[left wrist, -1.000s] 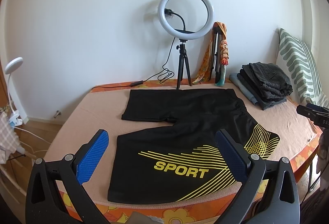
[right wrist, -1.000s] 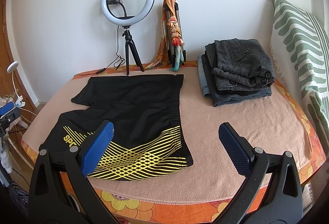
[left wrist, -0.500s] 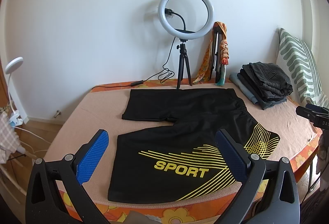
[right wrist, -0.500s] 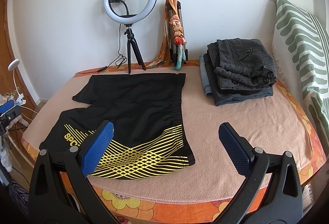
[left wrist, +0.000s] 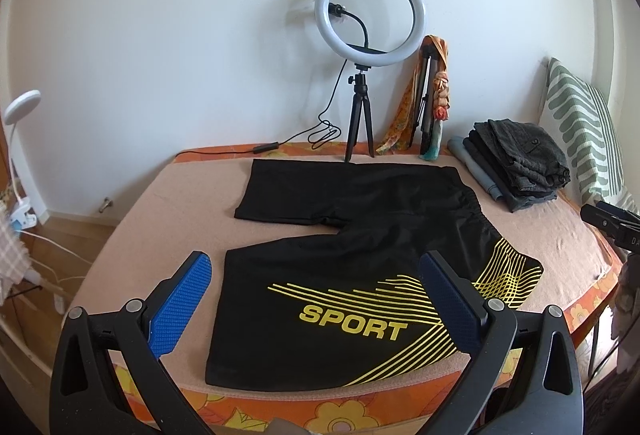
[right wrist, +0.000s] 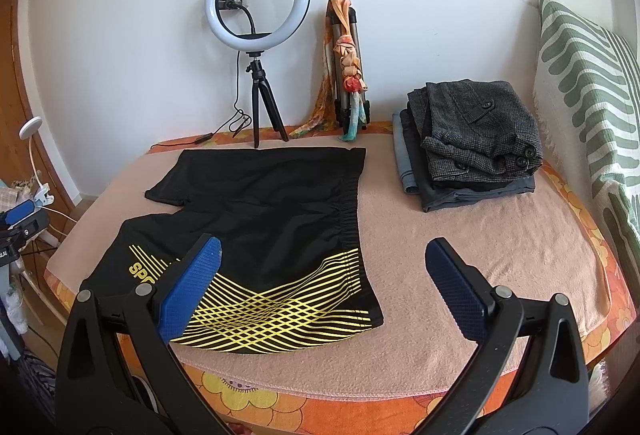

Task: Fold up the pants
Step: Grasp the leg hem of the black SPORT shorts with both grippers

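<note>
We hold two grippers over the near edge of the bed. Our left gripper (left wrist: 316, 291) has its blue jaws wide apart and holds nothing. Our right gripper (right wrist: 322, 273) is the same: jaws wide apart, nothing between them. Neither one touches any cloth.

Just past the jaws lie the black sport shorts with yellow lines and the word SPORT (left wrist: 352, 267). They are spread flat on the soft peach blanket (right wrist: 480, 255) that covers the bed. One leg reaches the near edge of the bed, and the other leg lies closer to the far edge. The stretchy waistband (right wrist: 350, 207) runs from near to far, about in the middle of the bed. The open ends of the legs point to the left edge.

We think no fold is made yet, so the first step is to lay one leg over the other. To do it well, we should pinch the near leg in two spots, one at the waistband corner and one at the leg end. Then we lift both together and bring them to the far leg, edge on edge. If we pull only one side, the cloth may bunch up.

Farther back, near the right edge, sits a stack of folded grey and dark clothes (right wrist: 476, 139). At the far edge, by the wall, stands a white ring light on a small black tripod (right wrist: 258, 19).
</note>
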The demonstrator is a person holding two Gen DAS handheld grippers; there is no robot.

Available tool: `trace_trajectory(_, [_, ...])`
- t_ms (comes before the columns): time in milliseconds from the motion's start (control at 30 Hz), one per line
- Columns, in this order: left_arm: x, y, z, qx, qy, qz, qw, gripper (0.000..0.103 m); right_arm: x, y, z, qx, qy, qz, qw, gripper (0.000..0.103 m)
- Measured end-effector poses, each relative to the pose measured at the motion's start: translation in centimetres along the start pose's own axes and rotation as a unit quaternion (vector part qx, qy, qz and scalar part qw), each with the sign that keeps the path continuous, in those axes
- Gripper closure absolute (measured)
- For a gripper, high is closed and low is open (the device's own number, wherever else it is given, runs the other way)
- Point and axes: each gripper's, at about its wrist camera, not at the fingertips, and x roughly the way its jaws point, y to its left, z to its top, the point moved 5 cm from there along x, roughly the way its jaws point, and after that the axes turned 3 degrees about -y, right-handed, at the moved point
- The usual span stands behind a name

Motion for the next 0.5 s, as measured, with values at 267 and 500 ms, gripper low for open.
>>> trace_trajectory(267, [1.7, 1.1, -1.2, 0.017, 0.017, -0.032, 0.9992, 0.001, 1.2, 0.2, -0.1, -0.029, 0.016, 0.003, 0.999, 0.000])
trace_trajectory(500, [4.1, 4.3, -3.7, 0.021, 0.082, -0.074, 0.9936, 0.020, 2.9, -0.4, -1.2, -0.051, 0.031, 0.012, 0.998, 0.000])
